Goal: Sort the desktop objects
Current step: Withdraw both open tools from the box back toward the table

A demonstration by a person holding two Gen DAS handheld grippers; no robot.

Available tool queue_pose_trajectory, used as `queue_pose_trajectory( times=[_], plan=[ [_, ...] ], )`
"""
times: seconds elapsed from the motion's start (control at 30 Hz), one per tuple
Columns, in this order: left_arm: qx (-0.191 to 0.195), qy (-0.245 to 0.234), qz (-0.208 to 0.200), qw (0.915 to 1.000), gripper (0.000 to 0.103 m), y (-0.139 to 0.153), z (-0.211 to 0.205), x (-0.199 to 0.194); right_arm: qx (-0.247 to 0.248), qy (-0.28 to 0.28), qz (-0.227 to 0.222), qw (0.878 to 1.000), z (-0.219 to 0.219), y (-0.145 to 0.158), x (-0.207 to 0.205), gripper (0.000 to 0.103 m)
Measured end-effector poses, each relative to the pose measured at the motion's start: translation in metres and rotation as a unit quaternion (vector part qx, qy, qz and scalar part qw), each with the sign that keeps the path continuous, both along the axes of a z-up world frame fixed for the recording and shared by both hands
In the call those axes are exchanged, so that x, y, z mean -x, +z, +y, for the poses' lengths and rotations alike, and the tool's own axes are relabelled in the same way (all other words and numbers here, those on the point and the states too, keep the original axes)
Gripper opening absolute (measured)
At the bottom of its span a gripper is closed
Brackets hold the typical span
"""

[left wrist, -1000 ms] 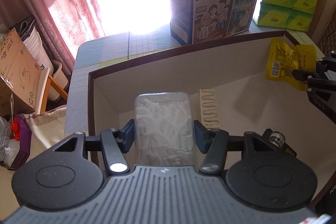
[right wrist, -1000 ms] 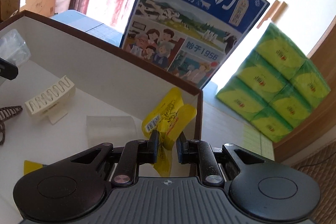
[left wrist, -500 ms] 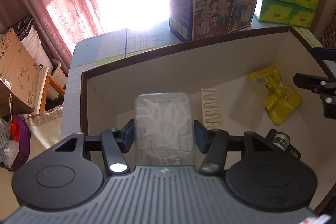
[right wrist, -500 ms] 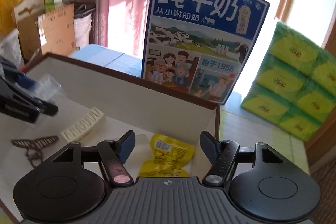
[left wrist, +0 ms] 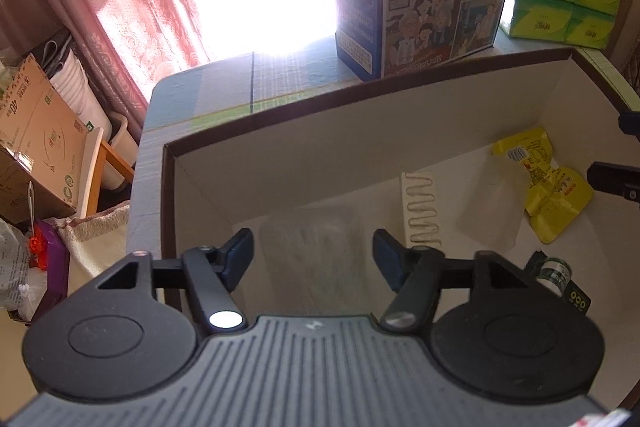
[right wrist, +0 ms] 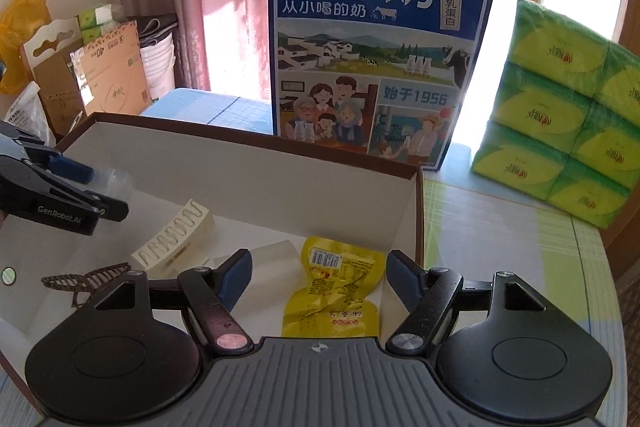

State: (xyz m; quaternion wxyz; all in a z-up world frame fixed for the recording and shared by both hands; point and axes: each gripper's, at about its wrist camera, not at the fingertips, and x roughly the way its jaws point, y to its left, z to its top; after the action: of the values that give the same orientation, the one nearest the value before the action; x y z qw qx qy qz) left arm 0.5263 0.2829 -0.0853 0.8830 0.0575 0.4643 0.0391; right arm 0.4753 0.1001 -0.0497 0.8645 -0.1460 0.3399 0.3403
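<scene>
The clear plastic packet (left wrist: 316,251) lies blurred on the floor of the box (left wrist: 360,115), between my left claw (left wrist: 313,254) fingers, whose jaws have just been opening and no longer press it. At three o'clock the yellow snack bag (right wrist: 332,291) rests flat by the box's right wall, under my right claw (right wrist: 316,281), whose jaws have also just been opening and stand apart, empty. Both drops look done, I judge. Next I should lift both claws out and find whatever remains outside the box.

Yellow snack pkt (right wrist: 332,291); white box (left wrist: 360,147), brown rim.
</scene>
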Motion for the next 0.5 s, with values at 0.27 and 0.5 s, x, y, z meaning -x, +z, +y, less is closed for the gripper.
queue_pose_trajectory(
  times=[0.27, 0.5],
  plan=[
    [0.011, 0.001, -0.018, 0.9998, 0.073, 0.018, -0.002, 0.011, -0.022, -0.001, 0.02, 1.0, -0.007, 0.008, 0.004, 0.077],
    [0.024, 0.011, -0.032, 0.9991, 0.076, 0.041, -0.003, 0.037, -0.043, -0.008, 0.034, 0.998, -0.02, 0.021, 0.014, 0.089]
  ],
)
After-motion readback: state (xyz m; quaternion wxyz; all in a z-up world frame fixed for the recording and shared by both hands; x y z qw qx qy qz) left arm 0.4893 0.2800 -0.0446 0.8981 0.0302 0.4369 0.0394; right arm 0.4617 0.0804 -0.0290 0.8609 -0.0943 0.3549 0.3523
